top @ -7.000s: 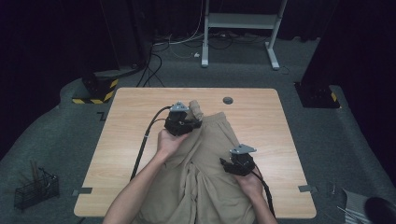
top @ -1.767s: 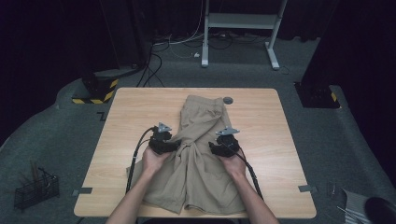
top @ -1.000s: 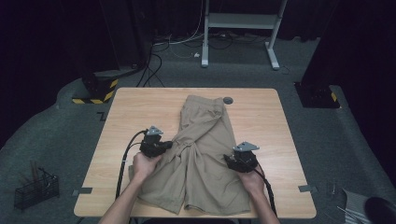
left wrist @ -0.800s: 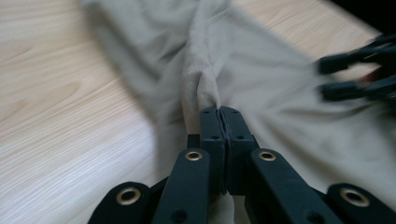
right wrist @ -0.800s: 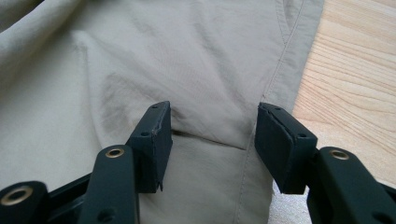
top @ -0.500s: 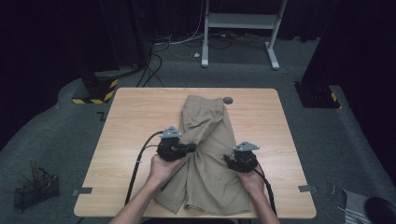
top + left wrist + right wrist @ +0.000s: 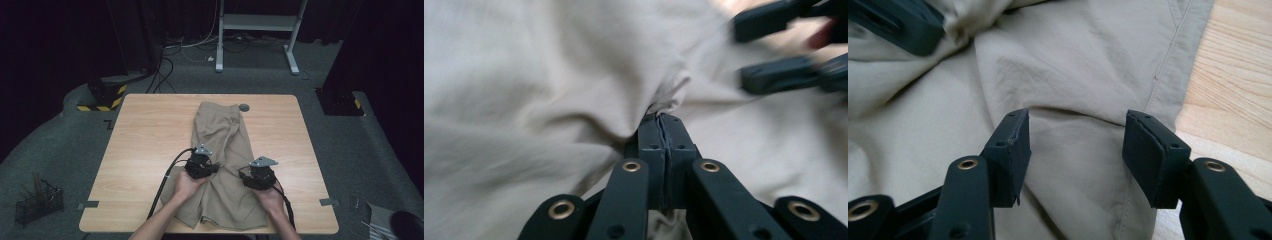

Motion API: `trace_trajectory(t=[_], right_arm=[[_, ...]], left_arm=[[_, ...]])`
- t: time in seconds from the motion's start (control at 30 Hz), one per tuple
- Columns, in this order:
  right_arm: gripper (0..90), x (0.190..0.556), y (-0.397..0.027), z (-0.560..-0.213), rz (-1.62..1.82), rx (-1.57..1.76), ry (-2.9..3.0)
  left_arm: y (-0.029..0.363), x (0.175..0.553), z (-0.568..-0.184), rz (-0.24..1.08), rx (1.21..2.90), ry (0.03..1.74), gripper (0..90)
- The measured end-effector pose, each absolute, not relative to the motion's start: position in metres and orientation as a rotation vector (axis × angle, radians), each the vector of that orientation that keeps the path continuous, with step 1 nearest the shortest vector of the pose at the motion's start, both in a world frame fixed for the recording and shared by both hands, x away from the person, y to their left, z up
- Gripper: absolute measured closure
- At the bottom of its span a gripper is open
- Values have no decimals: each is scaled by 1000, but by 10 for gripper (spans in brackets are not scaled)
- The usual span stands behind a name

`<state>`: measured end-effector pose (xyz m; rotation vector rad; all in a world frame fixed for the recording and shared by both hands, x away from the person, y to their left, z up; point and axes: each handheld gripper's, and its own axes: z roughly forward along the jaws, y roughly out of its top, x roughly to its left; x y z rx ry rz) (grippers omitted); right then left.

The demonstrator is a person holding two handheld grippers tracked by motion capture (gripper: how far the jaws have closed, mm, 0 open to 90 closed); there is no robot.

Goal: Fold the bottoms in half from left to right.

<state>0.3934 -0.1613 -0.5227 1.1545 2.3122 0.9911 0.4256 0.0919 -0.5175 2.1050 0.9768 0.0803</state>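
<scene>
A pair of khaki trousers (image 7: 220,130) lies down the middle of the wooden table (image 7: 145,135). My left gripper (image 7: 216,169) is shut on a pinched fold of the cloth (image 7: 549,75), its jaws pressed together at the tip (image 7: 660,117). It holds this fold over the middle of the garment. Just to its right, my right gripper (image 7: 246,175) stands open over the trousers' right side (image 7: 1073,65). Its jaws (image 7: 1075,135) have just been opening wider, with flat cloth under them and nothing pinched. The left gripper (image 7: 898,25) lies beyond it.
A small dark round object (image 7: 244,107) lies on the table by the trousers' far end. Bare wood (image 7: 1233,75) runs right of the garment. On the floor are a black wire basket (image 7: 37,202) at left and a white stand (image 7: 260,22) behind.
My left gripper has carried its fold of cloth rightward from the garment's left edge to its middle, folding that side over. The right gripper has stayed in place.
</scene>
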Motion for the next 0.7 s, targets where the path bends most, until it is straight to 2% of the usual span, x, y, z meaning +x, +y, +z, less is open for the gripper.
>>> trace_trajectory(t=[0.23,0.43,0.7], right_arm=[[443,421,-132,-524,1009,1126,2326],[441,442,-102,-524,1015,1102,2343],[442,443,-97,-524,1011,1114,2337]], left_arm=[[119,445,-515,201,2119,1038,886],[150,460,-517,186,2014,1161,887],[132,441,-485,182,1976,1022,889]])
